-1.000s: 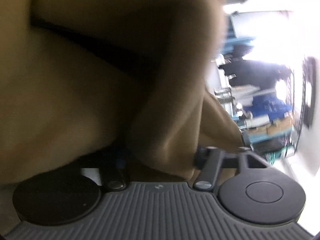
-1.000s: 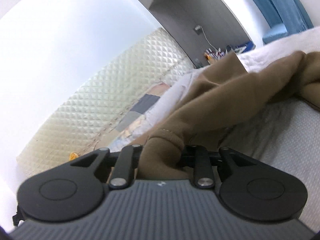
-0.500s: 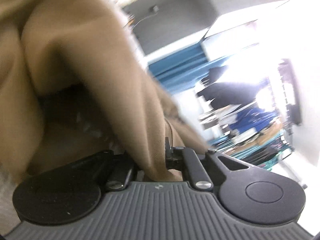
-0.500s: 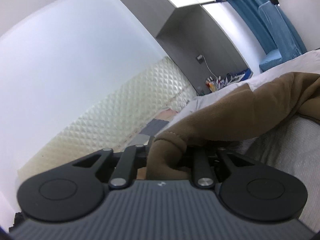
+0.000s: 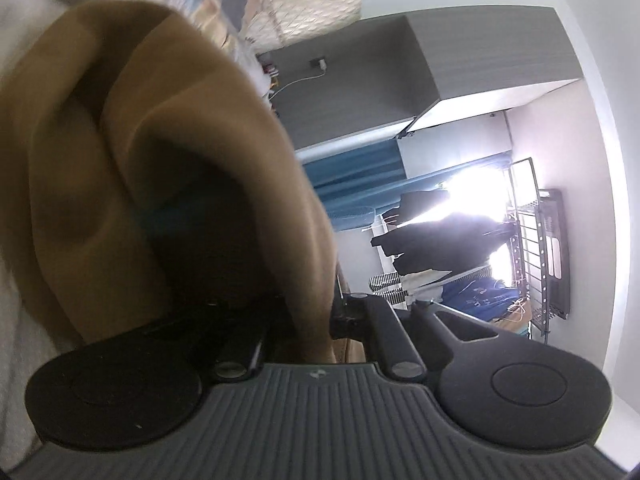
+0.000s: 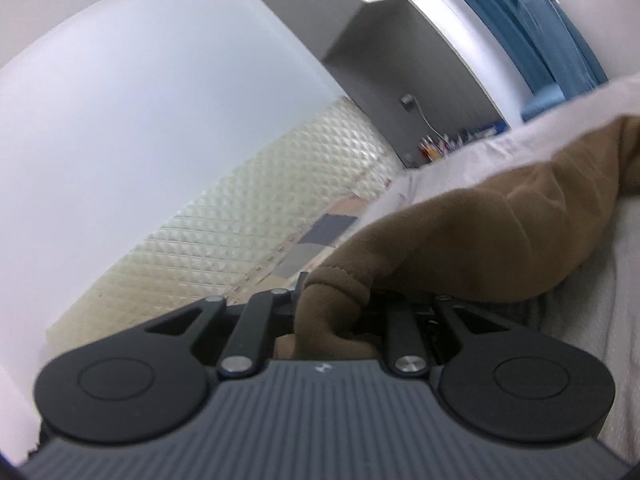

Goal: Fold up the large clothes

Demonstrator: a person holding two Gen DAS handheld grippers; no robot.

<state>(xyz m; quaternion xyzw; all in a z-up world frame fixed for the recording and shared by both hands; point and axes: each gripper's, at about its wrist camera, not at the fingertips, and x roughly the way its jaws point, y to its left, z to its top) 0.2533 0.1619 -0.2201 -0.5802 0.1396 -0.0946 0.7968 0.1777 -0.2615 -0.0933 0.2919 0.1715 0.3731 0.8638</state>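
A large brown garment (image 5: 132,184) fills the left of the left wrist view and hangs in thick folds over the bed. My left gripper (image 5: 310,316) is shut on a fold of it; the cloth hides the fingertips. In the right wrist view the same brown garment (image 6: 480,240) stretches from my right gripper (image 6: 336,312) away to the right across the bed. My right gripper is shut on a hemmed edge of the garment, which bunches between the jaws.
A grey-white bed cover (image 6: 592,320) lies under the garment. A quilted cream headboard (image 6: 248,240) and a grey wardrobe (image 5: 420,72) stand behind. A blue curtain (image 5: 352,184) and a rack of dark hanging clothes (image 5: 440,248) are at the far right.
The left gripper has swung with the garment, so the cloth fills less of its view and the room shows. The right gripper has tilted upward, still holding the hem.
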